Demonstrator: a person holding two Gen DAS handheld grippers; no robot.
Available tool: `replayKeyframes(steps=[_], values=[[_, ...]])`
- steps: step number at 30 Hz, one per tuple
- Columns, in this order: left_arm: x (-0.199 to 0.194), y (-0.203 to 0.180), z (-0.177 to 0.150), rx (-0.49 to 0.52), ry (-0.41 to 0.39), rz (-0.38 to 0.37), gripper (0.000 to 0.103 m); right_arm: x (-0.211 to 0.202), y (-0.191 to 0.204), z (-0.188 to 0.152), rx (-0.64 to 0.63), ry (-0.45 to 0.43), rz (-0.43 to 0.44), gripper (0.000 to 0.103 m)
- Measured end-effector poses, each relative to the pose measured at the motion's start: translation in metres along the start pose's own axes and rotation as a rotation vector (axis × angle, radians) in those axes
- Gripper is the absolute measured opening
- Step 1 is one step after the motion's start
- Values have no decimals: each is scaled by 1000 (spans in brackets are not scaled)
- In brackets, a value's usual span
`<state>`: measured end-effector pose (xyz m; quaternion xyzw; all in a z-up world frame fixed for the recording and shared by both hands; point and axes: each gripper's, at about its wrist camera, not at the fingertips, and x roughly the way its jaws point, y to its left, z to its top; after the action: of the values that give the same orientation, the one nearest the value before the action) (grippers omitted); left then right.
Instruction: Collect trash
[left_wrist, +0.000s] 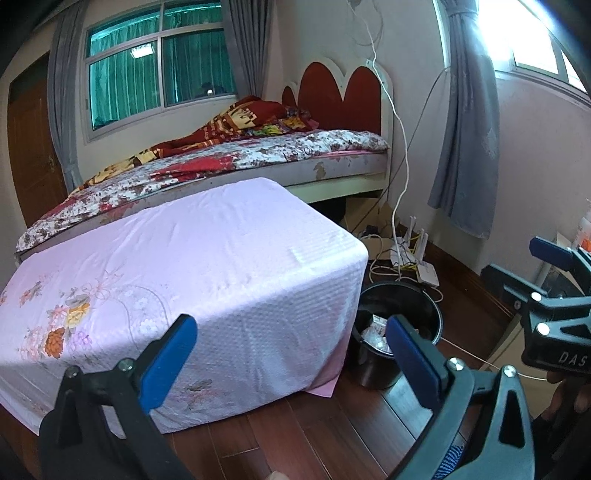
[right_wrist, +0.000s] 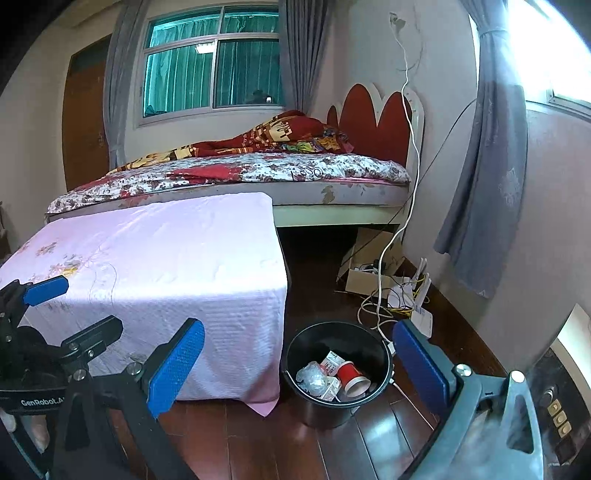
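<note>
Both my hands' fingers are spread and empty — the black bin (right_wrist: 338, 373), apparently holding all the trash (right_wrist: 332, 374), sits lower centre between my right gripper (right_wrist: 297, 373) fingers, nearer than my left gripper (left_wrist: 288, 360).

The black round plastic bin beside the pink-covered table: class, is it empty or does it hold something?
Not empty. The black round plastic bin holds a red paper cup, small cartons and crumpled clear plastic.

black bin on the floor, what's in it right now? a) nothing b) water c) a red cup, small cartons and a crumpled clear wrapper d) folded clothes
c: the right wrist view looks down into the black bin and shows a red cup, small cartons and a crumpled clear wrapper lying at its bottom.
</note>
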<state>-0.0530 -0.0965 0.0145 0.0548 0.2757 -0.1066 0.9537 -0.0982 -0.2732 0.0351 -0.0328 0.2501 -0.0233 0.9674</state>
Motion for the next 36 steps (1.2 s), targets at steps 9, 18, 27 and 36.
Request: replayKeyframes(steps=[9, 18, 27, 36], values=[[-1, -1, 1, 1, -1, 0, 102, 1, 1, -1, -1, 6, -1, 103], [-1, -1, 2, 1, -2, -2, 102, 1, 3, -2, 0, 9, -3, 103], [0, -1, 7, 9, -9, -7, 102, 1, 3, -2, 2, 7, 0, 103], [1, -5, 8, 12, -15, -7, 102, 2, 4, -3, 7, 10, 0, 103]])
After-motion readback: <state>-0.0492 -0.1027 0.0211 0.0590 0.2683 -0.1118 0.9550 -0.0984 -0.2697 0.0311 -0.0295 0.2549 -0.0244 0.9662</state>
